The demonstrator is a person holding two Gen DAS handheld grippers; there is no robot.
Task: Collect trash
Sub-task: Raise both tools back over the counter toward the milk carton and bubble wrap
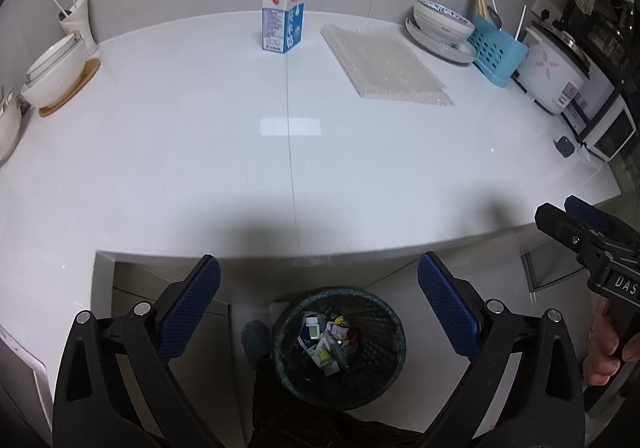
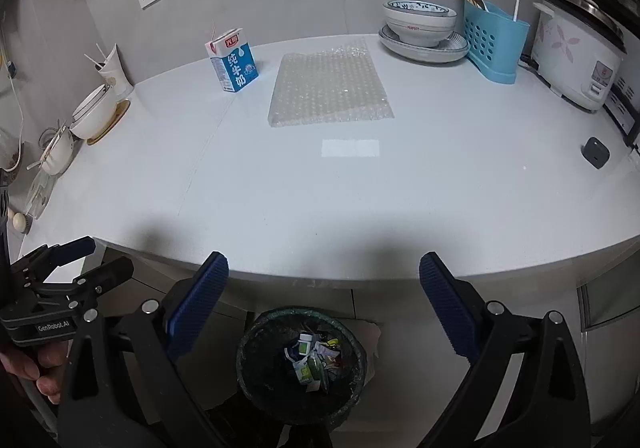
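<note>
Item 1, left hand-held gripper (image 1: 319, 312): jaws spread wide, nothing between the pads; it hangs above the mesh waste bin (image 1: 338, 348), which sits on the floor below the front lip of the surface (image 1: 200, 151)

Item 2, right hand-held gripper (image 2: 324, 314): jaws likewise wide apart and empty, beside the left one, with the bin at 6 o'clock in its view

Item 3, milk carton (image 1: 283, 21): trash candidate, upright at 12 o'clock on the surface near the wall, straw poking from the top. Risk: you pinch it high or too hard and any leftover milk squirts out of the straw; a tall narrow box also tips if one pad arrives first

Item 4, bubble wrap sheet (image 2: 330, 85): trash candidate, flat at 1 o'clock from the left view, just right of the carton. Risk: it is limp and slick, so a pad may slide over it instead of catching an edge; held by one corner, it can trail and sweep the carton over

Item 5, stacked bowl and plate (image 2: 422, 31), blue cutlery caddy (image 2: 494, 45), rice cooker (image 2: 576, 55): at 2 o'clock, not trash as far as you can judge. Risk: a wide reach for the wrap knocks them

Item 6, white bowl on a wooden coaster (image 1: 56, 73) and paper cup (image 1: 78, 21): at 10 o'clock. Whether these count as trash you cannot tell

Item 7, bin mouth: narrow and partly under the overhang. Risk: you release early and the wrap drapes over the rim
</note>
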